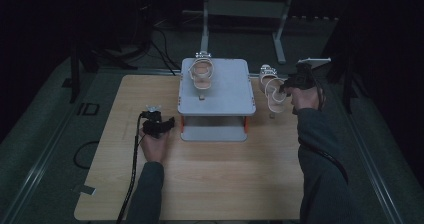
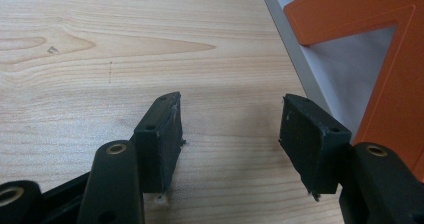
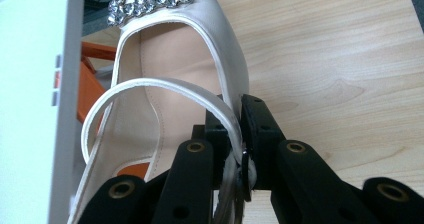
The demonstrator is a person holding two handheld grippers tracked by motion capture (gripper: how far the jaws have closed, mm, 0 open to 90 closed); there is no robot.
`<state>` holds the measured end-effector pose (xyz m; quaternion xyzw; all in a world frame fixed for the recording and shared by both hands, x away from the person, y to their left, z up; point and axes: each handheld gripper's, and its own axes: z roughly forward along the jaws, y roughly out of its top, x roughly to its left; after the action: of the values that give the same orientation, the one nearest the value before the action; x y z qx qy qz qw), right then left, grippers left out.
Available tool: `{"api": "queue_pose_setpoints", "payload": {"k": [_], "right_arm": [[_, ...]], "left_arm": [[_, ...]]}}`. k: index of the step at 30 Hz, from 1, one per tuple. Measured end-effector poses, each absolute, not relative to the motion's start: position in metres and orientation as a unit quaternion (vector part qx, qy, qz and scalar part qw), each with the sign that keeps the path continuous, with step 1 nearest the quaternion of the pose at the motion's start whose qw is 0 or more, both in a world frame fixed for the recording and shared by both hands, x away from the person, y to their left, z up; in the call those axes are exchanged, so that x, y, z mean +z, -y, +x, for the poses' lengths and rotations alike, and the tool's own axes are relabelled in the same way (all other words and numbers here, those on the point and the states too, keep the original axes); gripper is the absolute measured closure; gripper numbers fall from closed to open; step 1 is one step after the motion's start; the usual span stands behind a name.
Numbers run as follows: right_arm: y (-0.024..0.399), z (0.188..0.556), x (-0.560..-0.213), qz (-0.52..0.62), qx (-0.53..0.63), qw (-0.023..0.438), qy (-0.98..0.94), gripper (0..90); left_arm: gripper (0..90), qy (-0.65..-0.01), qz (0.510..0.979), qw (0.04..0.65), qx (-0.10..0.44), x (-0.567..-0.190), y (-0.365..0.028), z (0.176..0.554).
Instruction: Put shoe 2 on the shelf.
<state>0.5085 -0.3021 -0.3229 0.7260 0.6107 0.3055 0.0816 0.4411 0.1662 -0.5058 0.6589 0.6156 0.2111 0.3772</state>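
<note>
I see my right hand-held gripper (image 3: 235, 134) pinching the rim and thin strap of a cream satin sandal (image 3: 170, 74), right of the grey two-tier rack (image 1: 216, 91). In the right gripper view its long axis runs away from the jaws, the rhinestone-buckled toe (image 3: 150, 1) pointing far from them, the heel end nearest. A matching sandal (image 1: 201, 73) sits on the rack's top tier. My left hand-held gripper (image 2: 230, 129) rests low over the wooden counter (image 1: 210, 184), jaws spread on nothing, beside the rack's orange leg (image 2: 395, 84).
</note>
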Motion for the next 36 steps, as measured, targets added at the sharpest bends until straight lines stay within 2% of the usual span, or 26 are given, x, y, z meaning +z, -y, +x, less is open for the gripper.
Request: {"api": "queue_pose_setpoints", "payload": {"k": [36], "right_arm": [[0.285,0.512,-0.286,0.723,0.314,0.081,-0.610,83.4]], "left_arm": [[42.5,-0.614,0.662,0.373,0.213,-0.506,-0.165,0.440]]}}
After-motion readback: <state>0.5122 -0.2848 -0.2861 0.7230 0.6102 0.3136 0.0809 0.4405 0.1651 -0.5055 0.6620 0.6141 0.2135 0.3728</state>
